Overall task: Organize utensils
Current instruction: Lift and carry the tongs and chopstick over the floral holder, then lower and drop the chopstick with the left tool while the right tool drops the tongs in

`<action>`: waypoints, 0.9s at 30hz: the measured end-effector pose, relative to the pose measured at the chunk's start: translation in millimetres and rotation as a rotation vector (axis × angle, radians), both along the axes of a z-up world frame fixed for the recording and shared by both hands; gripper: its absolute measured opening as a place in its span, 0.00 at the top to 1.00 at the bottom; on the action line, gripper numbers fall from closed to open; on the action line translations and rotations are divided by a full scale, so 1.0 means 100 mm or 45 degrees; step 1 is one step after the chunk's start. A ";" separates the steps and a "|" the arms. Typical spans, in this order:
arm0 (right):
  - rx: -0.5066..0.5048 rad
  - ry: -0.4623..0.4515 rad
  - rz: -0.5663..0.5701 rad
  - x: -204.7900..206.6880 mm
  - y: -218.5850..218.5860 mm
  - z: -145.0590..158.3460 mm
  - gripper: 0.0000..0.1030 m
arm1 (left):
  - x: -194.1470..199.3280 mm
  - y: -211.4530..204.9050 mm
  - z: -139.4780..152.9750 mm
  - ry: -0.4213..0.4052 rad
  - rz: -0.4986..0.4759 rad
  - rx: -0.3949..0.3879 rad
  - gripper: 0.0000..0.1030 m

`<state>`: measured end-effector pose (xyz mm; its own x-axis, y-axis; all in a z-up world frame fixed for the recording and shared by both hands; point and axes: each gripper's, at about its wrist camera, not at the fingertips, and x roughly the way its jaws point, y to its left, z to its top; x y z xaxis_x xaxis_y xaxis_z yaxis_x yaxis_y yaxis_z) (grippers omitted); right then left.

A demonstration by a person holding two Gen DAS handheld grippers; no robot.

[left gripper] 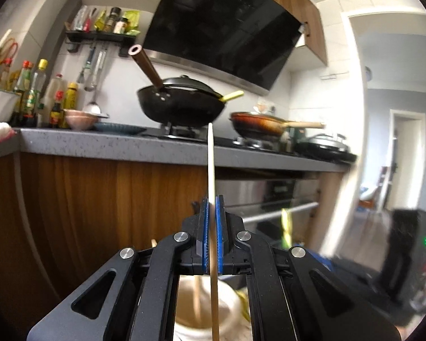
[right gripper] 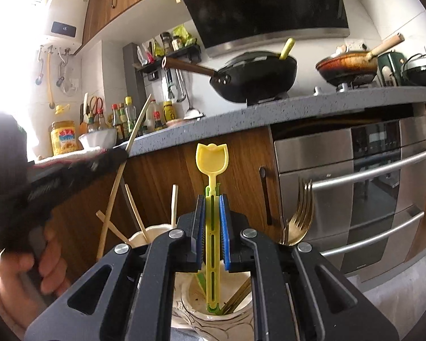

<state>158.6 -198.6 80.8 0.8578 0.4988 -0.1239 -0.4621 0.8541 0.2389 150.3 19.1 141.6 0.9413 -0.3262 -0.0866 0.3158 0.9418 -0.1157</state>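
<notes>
My left gripper (left gripper: 212, 203) is shut on a pale wooden chopstick (left gripper: 211, 159) that stands upright, its lower end over a cream ceramic holder (left gripper: 230, 307) below the jaws. My right gripper (right gripper: 212, 199) is shut on a yellow plastic spoon (right gripper: 212, 156) with a green part, upright, its lower end inside a cream ceramic holder (right gripper: 196, 298). Gold forks (right gripper: 301, 210) stand in that holder. A second cream holder (right gripper: 147, 234) to the left has several chopsticks (right gripper: 133, 213). The left gripper (right gripper: 42, 187) with its chopstick (right gripper: 140, 119) shows at the left of the right wrist view.
A grey counter (left gripper: 99, 145) runs ahead with a black wok (left gripper: 181, 102), a brown pan (left gripper: 264, 125), sauce bottles (left gripper: 34, 93) and bowls (left gripper: 79, 119). Wooden cabinet fronts (left gripper: 85, 199) and a steel oven (right gripper: 355, 193) lie below it. A range hood (left gripper: 227, 28) hangs above.
</notes>
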 end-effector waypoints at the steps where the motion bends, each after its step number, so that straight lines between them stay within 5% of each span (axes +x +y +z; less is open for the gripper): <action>1: -0.006 0.004 0.000 0.01 0.01 -0.02 0.91 | 0.05 -0.02 0.00 -0.006 0.011 0.005 0.95; 8: -0.049 0.025 0.006 0.09 0.07 -0.12 0.91 | 0.23 -0.23 -0.16 -0.042 0.040 0.104 0.95; 16: -0.089 0.092 0.022 0.16 0.13 -0.25 0.91 | 0.00 -0.23 -0.37 -0.055 0.039 0.151 0.95; 27: -0.108 0.130 0.008 0.03 0.08 -0.36 0.91 | -0.27 -0.08 -0.67 0.127 0.019 0.138 0.95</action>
<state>162.0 -190.5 44.3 0.8353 0.4882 -0.2526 -0.4446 0.8703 0.2118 123.6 11.5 75.0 0.9309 -0.2958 -0.2142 0.2935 0.9550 -0.0431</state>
